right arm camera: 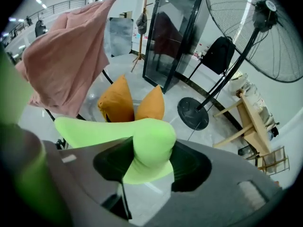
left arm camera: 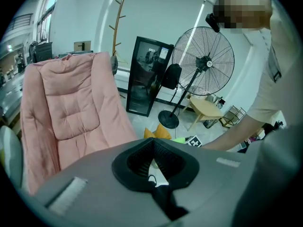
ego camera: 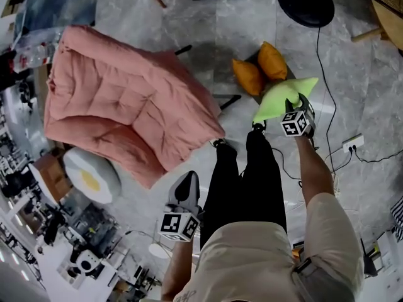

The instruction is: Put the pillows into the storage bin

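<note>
Right claw (right arm camera: 150,150) pinches the green pillow (right arm camera: 90,130) at one corner. It looks soft, light and squashable, so corners grip best. Left claw (left arm camera: 152,161) is closed and empty.

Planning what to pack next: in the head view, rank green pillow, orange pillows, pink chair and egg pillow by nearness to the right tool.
1. Green pillow, gripped in the right tool.
2. Orange pillows, just beyond it.
3. Pink chair, left.
4. Egg pillow, lower left.
</note>
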`<state>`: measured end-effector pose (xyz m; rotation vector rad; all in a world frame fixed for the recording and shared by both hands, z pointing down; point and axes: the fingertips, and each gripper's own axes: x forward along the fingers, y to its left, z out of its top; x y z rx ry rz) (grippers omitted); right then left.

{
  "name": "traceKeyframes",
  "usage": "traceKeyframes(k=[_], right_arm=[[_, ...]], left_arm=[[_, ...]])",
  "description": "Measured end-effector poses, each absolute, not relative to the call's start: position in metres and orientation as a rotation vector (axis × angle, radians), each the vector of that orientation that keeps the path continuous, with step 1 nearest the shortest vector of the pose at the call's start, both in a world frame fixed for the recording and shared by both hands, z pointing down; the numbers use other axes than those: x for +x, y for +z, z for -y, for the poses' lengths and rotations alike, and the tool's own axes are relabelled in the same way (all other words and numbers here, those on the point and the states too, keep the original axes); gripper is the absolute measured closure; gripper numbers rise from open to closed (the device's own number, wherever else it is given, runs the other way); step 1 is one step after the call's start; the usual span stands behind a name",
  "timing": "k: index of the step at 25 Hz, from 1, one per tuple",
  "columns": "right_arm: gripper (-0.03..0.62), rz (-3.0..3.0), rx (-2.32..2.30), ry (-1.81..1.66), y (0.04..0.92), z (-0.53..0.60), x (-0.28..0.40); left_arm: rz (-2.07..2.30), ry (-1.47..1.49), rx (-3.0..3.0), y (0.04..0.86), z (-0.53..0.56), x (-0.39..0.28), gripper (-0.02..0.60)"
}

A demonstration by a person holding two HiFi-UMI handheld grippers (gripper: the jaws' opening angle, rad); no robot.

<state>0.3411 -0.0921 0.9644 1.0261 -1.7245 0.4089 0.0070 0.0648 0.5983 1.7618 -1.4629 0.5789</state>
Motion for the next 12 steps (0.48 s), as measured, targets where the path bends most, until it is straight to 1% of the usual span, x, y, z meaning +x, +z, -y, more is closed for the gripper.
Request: traceKeyframes(k=[3, 7, 9, 12], right_arm=[[0.368, 1.731, 0.993, 0.422, 0.971, 0.093, 0.341], [0.358, 1.713, 1.07, 0.575, 0.984, 0.102, 0.359], [0.328, 1.728, 1.138, 0.62, 0.981, 0.118, 0.366], [0.292, 1.758, 1.114, 0.581, 0.97, 0.13, 0.361]], left_arm=[[1.452, 0.58, 1.749, 0.604, -0.066, 0.006, 0.568], [1.447, 0.577, 1.73, 0.609, -0.061, 0.013, 0.568], [1.448, 0.569, 1.735, 0.612, -0.059, 0.014, 0.568], [1.453, 0.543, 1.73, 0.616, -0.063, 0.012, 0.568]])
